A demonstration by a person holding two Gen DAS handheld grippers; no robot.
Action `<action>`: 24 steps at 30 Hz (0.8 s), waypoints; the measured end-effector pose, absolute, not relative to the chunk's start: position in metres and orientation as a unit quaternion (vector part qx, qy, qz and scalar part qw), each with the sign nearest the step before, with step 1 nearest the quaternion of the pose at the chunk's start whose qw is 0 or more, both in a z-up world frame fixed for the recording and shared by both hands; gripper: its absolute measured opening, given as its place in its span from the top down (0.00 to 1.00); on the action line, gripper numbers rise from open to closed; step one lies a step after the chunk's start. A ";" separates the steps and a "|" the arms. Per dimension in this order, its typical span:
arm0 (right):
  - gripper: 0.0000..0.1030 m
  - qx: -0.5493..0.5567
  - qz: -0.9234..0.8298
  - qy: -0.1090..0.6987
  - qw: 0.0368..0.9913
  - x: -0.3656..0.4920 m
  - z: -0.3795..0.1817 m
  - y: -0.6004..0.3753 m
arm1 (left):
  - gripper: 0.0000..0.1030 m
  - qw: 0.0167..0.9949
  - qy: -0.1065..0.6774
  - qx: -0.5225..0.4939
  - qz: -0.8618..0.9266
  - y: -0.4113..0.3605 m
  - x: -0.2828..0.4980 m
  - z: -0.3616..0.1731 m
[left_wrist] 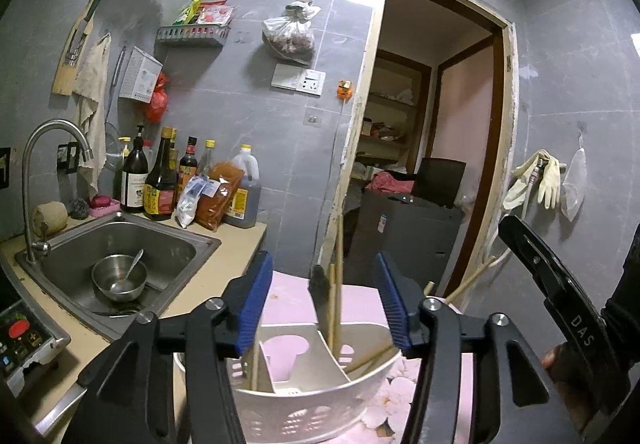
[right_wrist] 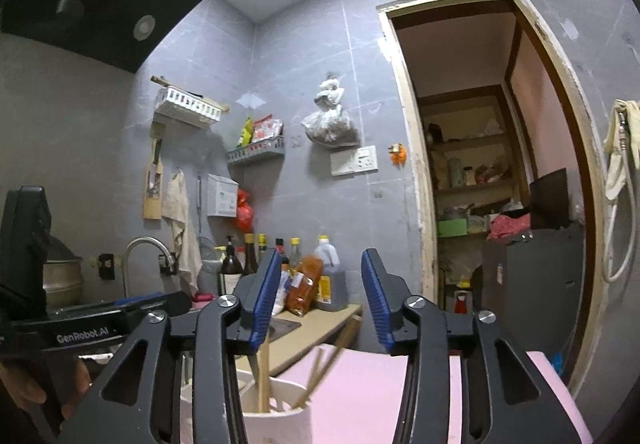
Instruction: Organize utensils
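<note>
**Two tongs, one utensil holder, several chopsticks**

Two tongs, both released, nothing between the blue pads. Left tongs (left_wrist: 324, 304) hang over the holder; right tongs (right_wrist: 318, 296) likewise, seen from a lower angle.

One white utensil holder (left_wrist: 320, 400), perforated wall, divided inside into compartments, standing on a pink floral cloth (left_wrist: 420, 384).

Wooden chopsticks (left_wrist: 338, 284): about five in the left view, two upright by the central divider beside a dark-headed utensil (left_wrist: 319, 284), the rest leaning; exact count unsure. The right view shows about four chopsticks (right_wrist: 263, 376).

One steel sink (left_wrist: 172, 244) in the worktop (left_wrist: 236, 244), holding one steel bowl (left_wrist: 119, 280) with one spoon (left_wrist: 134, 264); left view only. One tap (left_wrist: 52, 148).

About eight bottles (left_wrist: 160, 180) and two packets along the wall; labels unreadable.

Writing: "DAS" on the right device (left_wrist: 580, 328), left view; "GenRobot.AI" on the left device (right_wrist: 82, 336), right view.

One black range hood (right_wrist: 100, 0) and one steel pot (right_wrist: 60, 276), right view only.
</note>
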State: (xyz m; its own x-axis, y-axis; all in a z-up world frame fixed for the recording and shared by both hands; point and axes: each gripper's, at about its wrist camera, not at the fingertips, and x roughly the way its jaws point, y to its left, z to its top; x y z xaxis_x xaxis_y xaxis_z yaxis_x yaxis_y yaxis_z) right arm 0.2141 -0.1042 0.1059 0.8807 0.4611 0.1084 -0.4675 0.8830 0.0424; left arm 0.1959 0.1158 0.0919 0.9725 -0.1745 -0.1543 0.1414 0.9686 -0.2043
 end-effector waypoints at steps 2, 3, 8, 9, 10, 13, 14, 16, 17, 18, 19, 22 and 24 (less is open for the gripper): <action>0.56 0.034 0.232 -0.042 0.971 0.210 0.106 -0.112 | 0.50 0.988 0.088 -0.093 -0.082 0.111 0.193 0.091; 0.54 0.033 0.228 -0.040 0.972 0.208 0.106 -0.114 | 0.48 0.988 0.089 -0.092 -0.083 0.110 0.192 0.091; 0.47 0.032 0.206 -0.021 0.978 0.196 0.106 -0.132 | 0.38 0.987 0.094 -0.096 -0.088 0.102 0.184 0.087; 0.42 0.032 0.203 -0.017 0.978 0.195 0.106 -0.135 | 0.34 0.987 0.094 -0.098 -0.087 0.101 0.183 0.086; 0.39 0.032 0.198 -0.013 0.980 0.193 0.105 -0.138 | 0.32 0.987 0.094 -0.098 -0.087 0.100 0.181 0.086; 0.36 0.027 0.187 0.000 0.982 0.188 0.105 -0.145 | 0.26 0.986 0.096 -0.100 -0.090 0.097 0.177 0.085; 0.35 0.027 0.183 0.005 0.983 0.186 0.105 -0.147 | 0.25 0.986 0.098 -0.098 -0.090 0.095 0.176 0.085; 0.31 0.028 0.178 0.013 0.984 0.184 0.105 -0.151 | 0.21 0.986 0.101 -0.094 -0.089 0.093 0.173 0.084; 0.30 0.029 0.174 0.016 0.984 0.182 0.105 -0.153 | 0.17 0.986 0.102 -0.093 -0.088 0.092 0.171 0.084; 0.28 0.029 0.171 0.019 0.985 0.181 0.104 -0.155 | 0.13 0.987 0.103 -0.092 -0.087 0.090 0.169 0.084; 0.27 0.029 0.167 0.022 0.985 0.179 0.104 -0.157 | 0.12 0.987 0.103 -0.091 -0.085 0.089 0.168 0.083; 0.21 0.033 0.160 0.032 0.986 0.176 0.103 -0.163 | 0.09 0.987 0.106 -0.089 -0.082 0.087 0.164 0.081; 0.18 0.036 0.155 0.037 0.987 0.173 0.102 -0.167 | 0.08 0.987 0.109 -0.087 -0.078 0.086 0.161 0.080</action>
